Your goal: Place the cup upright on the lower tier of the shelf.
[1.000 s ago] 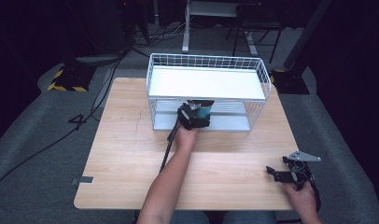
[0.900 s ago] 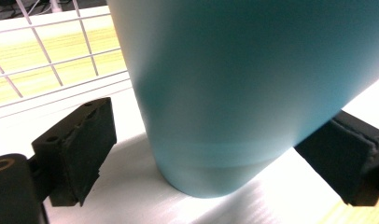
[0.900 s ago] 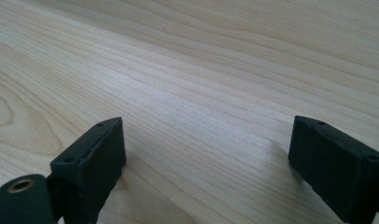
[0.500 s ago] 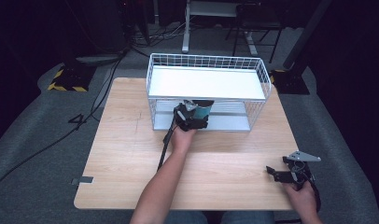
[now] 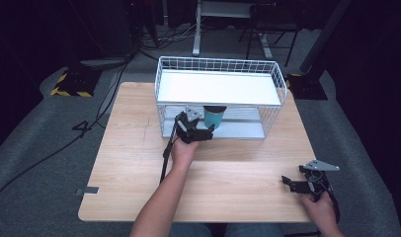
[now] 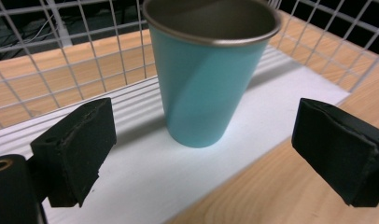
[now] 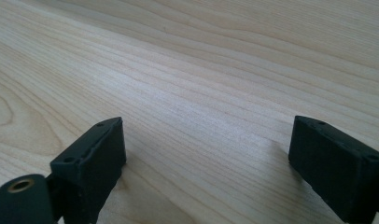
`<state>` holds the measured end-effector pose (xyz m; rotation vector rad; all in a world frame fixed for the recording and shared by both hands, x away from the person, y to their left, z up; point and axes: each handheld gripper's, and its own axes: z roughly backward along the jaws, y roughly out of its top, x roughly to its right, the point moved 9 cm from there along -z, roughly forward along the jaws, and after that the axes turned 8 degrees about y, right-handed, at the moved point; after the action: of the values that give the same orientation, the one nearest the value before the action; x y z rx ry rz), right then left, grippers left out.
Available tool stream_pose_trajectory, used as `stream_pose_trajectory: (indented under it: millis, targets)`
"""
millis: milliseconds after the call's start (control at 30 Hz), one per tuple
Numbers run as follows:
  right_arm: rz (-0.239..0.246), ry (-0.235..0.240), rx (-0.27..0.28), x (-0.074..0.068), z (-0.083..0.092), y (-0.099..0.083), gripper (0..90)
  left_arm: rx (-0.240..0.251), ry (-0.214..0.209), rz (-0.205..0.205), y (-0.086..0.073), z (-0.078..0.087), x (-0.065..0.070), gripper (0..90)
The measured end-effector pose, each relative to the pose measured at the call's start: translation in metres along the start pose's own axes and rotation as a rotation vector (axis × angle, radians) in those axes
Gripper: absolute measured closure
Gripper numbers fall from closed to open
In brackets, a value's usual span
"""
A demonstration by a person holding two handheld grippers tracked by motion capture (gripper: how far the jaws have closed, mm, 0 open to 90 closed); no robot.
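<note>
A teal cup [image 5: 214, 118] with a dark metal rim stands upright on the lower white shelf [image 5: 244, 130] of a white wire rack [image 5: 161, 94]. My left gripper [image 5: 207, 131] is open just in front of the cup at the shelf's front edge. In the left gripper view the cup [image 6: 206, 79] stands a little beyond my left gripper [image 6: 206, 156], whose jaws are spread wide and touch nothing. My right gripper [image 5: 291, 182] rests open low over the wooden table [image 5: 134, 153] at the front right. In its own view my right gripper [image 7: 206, 154] has bare wood [image 7: 201, 70] between the jaws.
The rack stands at the back middle of the table, and its upper white shelf [image 5: 218, 88] is bare. Wire mesh [image 6: 61, 56] closes the rack's back and sides. Dark floor, cables and a yellow-black striped block [image 5: 69, 85] surround the table.
My left gripper has let go of the cup and drawn back slightly toward the person, leaving the cup standing on the lower shelf. The right gripper has not moved.
</note>
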<state>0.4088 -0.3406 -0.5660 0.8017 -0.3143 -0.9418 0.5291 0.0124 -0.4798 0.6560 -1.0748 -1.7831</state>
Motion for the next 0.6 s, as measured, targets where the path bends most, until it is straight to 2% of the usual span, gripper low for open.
stream_pose_trajectory:
  millis: [67, 133, 233, 267, 300, 400, 433, 600]
  targets:
    - [0.012, 0.015, -0.003, -0.001, -0.001, 0.001, 11.1, 0.010, -0.005, -0.010, 0.000, 0.015, 0.001, 7.3]
    - [0.018, 0.021, -0.004, 0.000, -0.001, 0.001, 11.1, 0.014, -0.009, -0.012, 0.000, 0.020, 0.001, 7.4]
    - [0.025, 0.028, -0.004, 0.000, -0.002, 0.001, 11.1, 0.019, -0.020, -0.022, -0.004, 0.037, 0.002, 7.4]
    - [0.025, 0.029, -0.004, 0.000, -0.002, 0.001, 11.1, 0.021, -0.032, -0.030, -0.007, 0.048, 0.003, 7.4]
    - [0.025, 0.029, -0.004, 0.000, -0.002, 0.001, 11.1, 0.021, -0.032, -0.030, -0.007, 0.048, 0.003, 7.4]
    - [0.026, 0.028, -0.004, 0.000, -0.002, 0.001, 11.1, 0.017, -0.034, -0.052, -0.016, 0.065, 0.003, 7.8]
    - [0.026, 0.028, -0.004, 0.000, -0.002, 0.001, 11.1, 0.017, -0.034, -0.052, -0.016, 0.065, 0.003, 7.9]
    - [0.026, 0.028, -0.004, 0.000, -0.002, 0.001, 11.1, 0.022, -0.047, -0.056, -0.025, 0.087, 0.000, 8.1]
